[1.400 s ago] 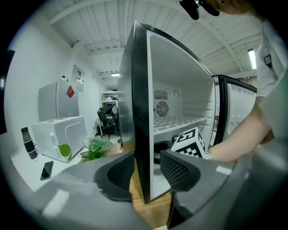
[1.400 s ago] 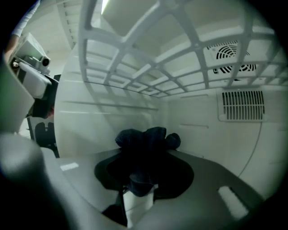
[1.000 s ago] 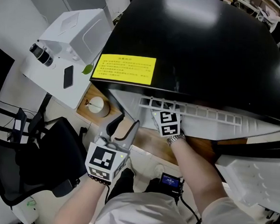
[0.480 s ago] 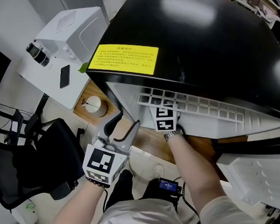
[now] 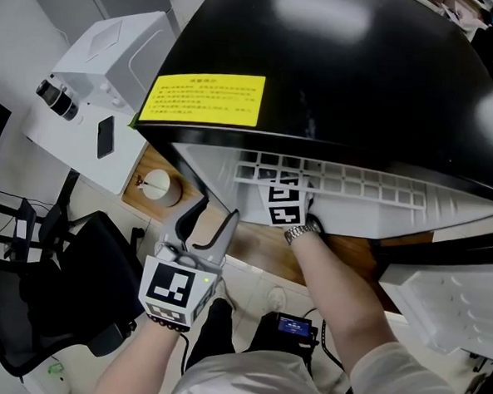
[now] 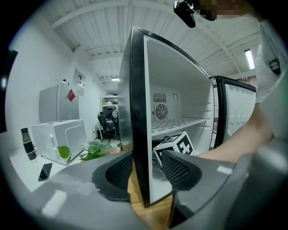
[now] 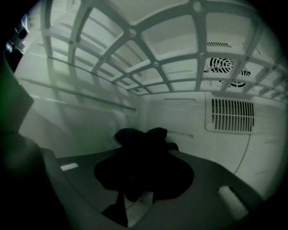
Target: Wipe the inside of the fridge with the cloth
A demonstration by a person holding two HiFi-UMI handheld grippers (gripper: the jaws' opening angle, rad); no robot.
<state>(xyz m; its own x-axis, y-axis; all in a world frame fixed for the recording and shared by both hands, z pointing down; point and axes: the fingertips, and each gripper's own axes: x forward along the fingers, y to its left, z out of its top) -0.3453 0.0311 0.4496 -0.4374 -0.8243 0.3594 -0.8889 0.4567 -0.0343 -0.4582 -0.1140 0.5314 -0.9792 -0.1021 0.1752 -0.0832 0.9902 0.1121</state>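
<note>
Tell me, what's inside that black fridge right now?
A white grid shelf, a vent and fan on the back wall, and the right gripper gripping a dark cloth below the shelf. Cloth and jaws hide the floor right under them.

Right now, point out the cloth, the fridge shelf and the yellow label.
cloth (image 7: 144, 166): right gripper view, middle of the dark bunch.
fridge shelf (image 6: 180, 124): left gripper view, middle of the white grid.
yellow label (image 5: 204, 98): head view, its centre.
</note>
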